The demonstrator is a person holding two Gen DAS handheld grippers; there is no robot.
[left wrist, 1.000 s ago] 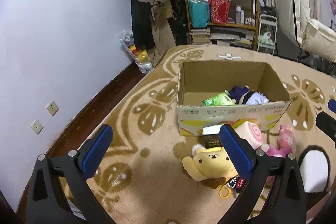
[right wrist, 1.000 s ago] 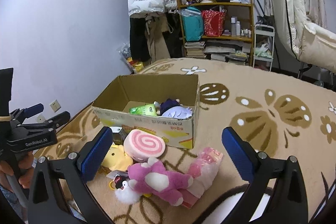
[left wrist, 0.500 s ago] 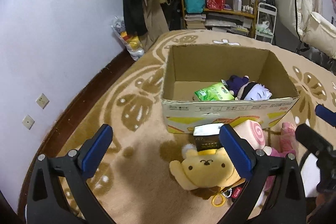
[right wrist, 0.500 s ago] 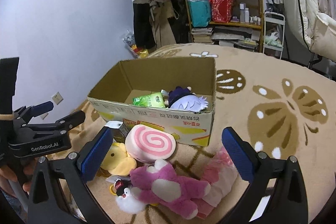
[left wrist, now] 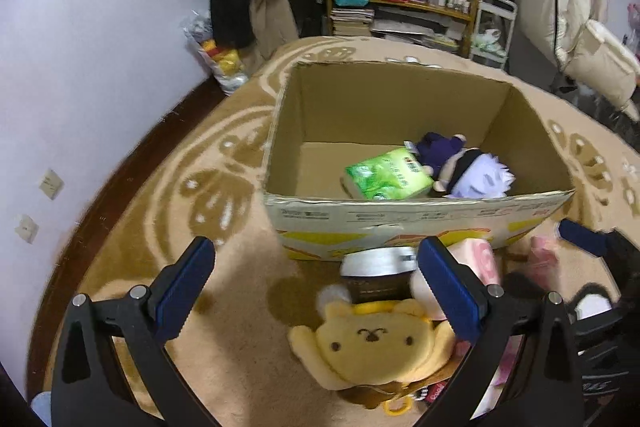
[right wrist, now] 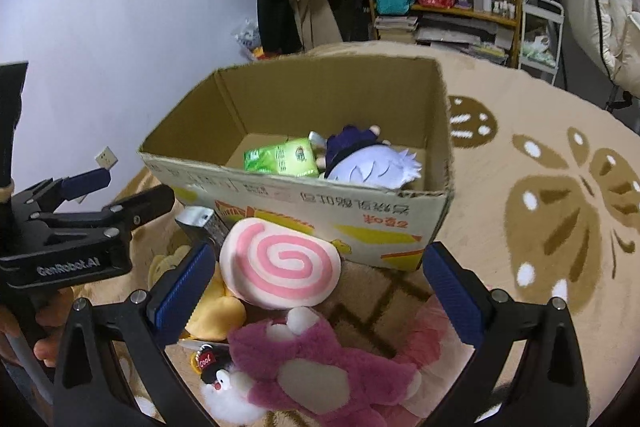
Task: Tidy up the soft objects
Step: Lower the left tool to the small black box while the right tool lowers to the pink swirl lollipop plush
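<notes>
Closer now to the cardboard box (left wrist: 420, 205) than a second ago: both views lower and nearer, box filling more of each. Left tongs (left wrist: 316, 287) wide open, nothing between the pads, hanging over the rug (left wrist: 208, 211) with the yellow bear plush (left wrist: 368, 343) just inside the right pad. Right tongs (right wrist: 316, 289) also spread wide and empty, poised above the pink swirl cushion (right wrist: 280, 267) and the magenta bear plush (right wrist: 316, 375).

Already in the box: green tissue pack (left wrist: 388, 175) and purple-haired doll (left wrist: 468, 171), touching, toward the near right corner. Waiting outside, against the near wall of the box: yellow bear, swirl cushion, magenta bear, a pale pink soft thing (right wrist: 432, 327) on the right, plus a dark jar with a silver lid (left wrist: 378, 277) between yellow bear and box.

Likely meaning: approach under way, no grasp yet. Probable next picks: yellow bear for the left, swirl cushion or magenta bear for the right. Plush piled and touching, so some risk of dragging a neighbour along.
</notes>
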